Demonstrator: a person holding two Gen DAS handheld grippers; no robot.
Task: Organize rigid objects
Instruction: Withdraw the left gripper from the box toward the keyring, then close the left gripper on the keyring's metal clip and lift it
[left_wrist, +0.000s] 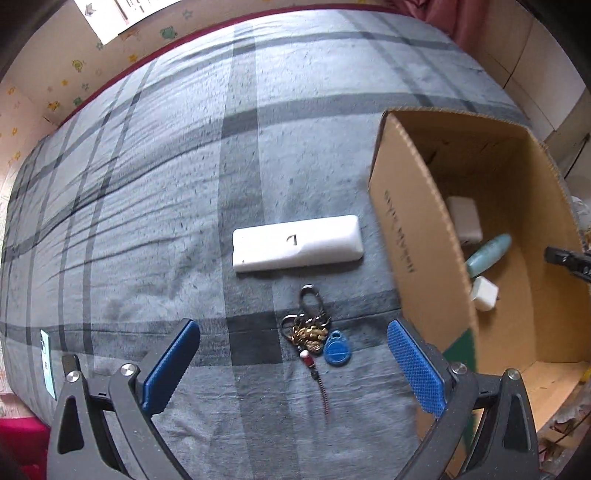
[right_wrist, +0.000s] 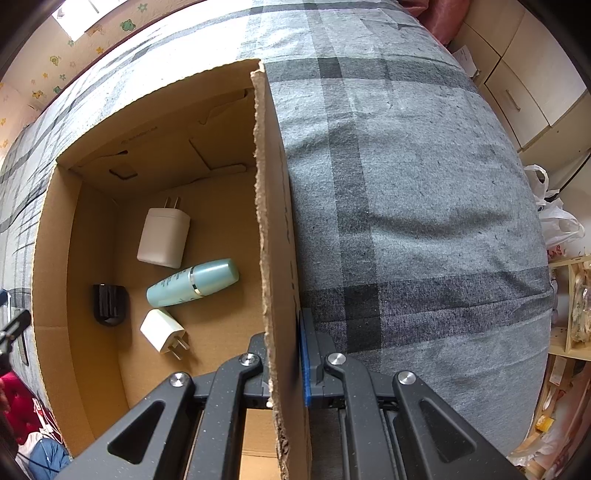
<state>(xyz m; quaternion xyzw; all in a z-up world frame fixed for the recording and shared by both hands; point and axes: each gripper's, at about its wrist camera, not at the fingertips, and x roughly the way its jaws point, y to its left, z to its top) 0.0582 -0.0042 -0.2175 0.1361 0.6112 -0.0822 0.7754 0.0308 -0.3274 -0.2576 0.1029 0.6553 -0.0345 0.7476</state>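
a grey plaid blanket (left_wrist: 147, 184) covers the bed, with sticker-dotted walls behind it. the cardboard box (right_wrist: 162, 155) sits on the blanket. left of the box lie a white remote (left_wrist: 297, 243) and, nearer the camera, a bunch of keys (left_wrist: 314, 328). inside the box are two white chargers, a teal bottle (right_wrist: 192, 282) and a black clip. the left gripper (left_wrist: 295, 365) hangs released above the keys. the right gripper (right_wrist: 284, 354) points down, clenched on the box wall.

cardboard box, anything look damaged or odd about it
The cardboard box has a ragged, torn top edge on the wall that the right tool clamps. Its flaps look cut or torn off.
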